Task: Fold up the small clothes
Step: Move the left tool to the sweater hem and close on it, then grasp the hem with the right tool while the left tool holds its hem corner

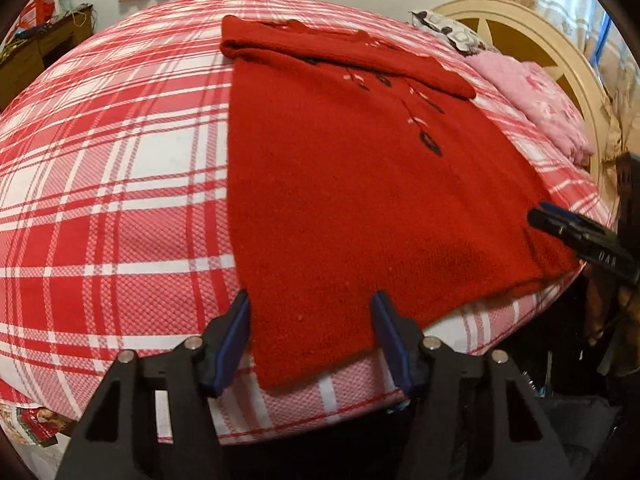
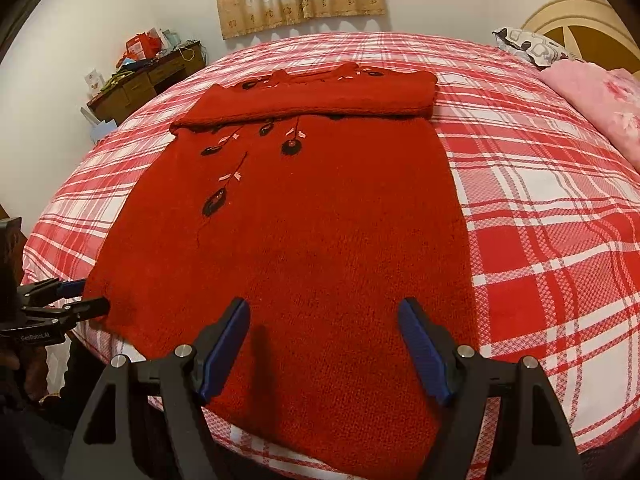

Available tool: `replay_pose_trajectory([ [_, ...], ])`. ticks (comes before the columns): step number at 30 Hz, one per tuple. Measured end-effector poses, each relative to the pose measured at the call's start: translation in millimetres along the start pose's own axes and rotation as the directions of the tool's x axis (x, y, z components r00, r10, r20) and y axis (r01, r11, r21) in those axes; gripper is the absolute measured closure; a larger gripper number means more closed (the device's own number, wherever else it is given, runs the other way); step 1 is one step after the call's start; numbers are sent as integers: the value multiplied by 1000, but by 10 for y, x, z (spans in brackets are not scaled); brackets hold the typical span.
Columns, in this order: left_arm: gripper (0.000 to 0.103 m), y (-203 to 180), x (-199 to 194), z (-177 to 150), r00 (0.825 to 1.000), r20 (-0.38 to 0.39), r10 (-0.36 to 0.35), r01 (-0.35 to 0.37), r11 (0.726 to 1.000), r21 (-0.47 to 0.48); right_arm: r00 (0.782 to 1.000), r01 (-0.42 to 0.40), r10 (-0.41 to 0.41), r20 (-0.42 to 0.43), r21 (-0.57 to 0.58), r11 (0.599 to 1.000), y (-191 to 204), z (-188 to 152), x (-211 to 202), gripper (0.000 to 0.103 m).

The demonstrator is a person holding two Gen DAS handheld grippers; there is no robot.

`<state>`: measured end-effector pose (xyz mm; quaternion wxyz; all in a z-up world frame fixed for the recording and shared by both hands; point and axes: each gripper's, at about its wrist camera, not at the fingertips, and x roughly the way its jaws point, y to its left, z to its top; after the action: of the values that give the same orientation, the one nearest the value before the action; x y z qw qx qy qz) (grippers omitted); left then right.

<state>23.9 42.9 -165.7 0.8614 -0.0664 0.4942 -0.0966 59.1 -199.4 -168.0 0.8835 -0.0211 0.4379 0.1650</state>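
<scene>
Right wrist view: sweater (image 2: pixel 304 240) hem hidden behind the fingers (image 2: pixel 224 344).

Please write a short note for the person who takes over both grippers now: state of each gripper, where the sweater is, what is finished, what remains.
Left gripper: jaws apart around the near left hem corner of the red sweater; the pads do not look pressed on it yet.
Right gripper: open, over the near hem toward the sweater's right side, holding nothing.
Sweater: lies flat on the plaid bedsheet, hem at the near bed edge, collar far.
Done: the sleeves appear folded in across the top, forming a band below the collar.
Left: probably grip both hem corners, carry the hem up toward the collar, then smooth the fold.
</scene>
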Motion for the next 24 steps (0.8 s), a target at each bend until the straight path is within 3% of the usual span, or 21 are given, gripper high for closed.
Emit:
replay_pose_trajectory([
  [2, 41, 1, 2, 0, 1000, 1, -2, 2, 1000, -4, 1000, 0, 0, -1, 1, 1000, -3, 3, -1, 26],
  [3, 47, 5, 1, 0, 1000, 2, 5, -5, 1000, -5, 1000, -2, 2, 0, 2, 1000, -7, 5, -9, 26],
  [4, 68, 9, -4, -2, 1000, 3, 16, -16, 1000, -3, 1000, -2, 2, -1, 4, 1000, -12, 6, -13, 26],
  [6, 93, 43, -24, 17, 1000, 5, 14, -14, 1000, -3, 1000, -1, 1, 2, 10, 1000, -45, 24, -59, 26],
  [9, 94, 111, -126, 53, 999, 32, -44, 45, 998, -37, 1000, 13, -13, 16, 37, 999, -172, 54, -199, 26],
  [15, 94, 121, -241, 105, 995, 73, -64, 66, 998, -24, 999, 46, -48, 19, 111, 993, -427, -50, -456, 26],
  [19, 94, 166, -204, 84, 995, 61, -75, 77, 996, -35, 999, 6, -2, -32, 128, 992, -461, -217, -447, 26],
  [22, 94, 191, -204, 65, 995, 56, -79, 82, 996, -46, 998, -4, 11, -62, 112, 994, -428, -322, -420, 35],
  [24, 94, 202, -210, 63, 995, 58, -78, 81, 995, -52, 998, -12, 18, -62, 105, 994, -426, -363, -424, 52],
])
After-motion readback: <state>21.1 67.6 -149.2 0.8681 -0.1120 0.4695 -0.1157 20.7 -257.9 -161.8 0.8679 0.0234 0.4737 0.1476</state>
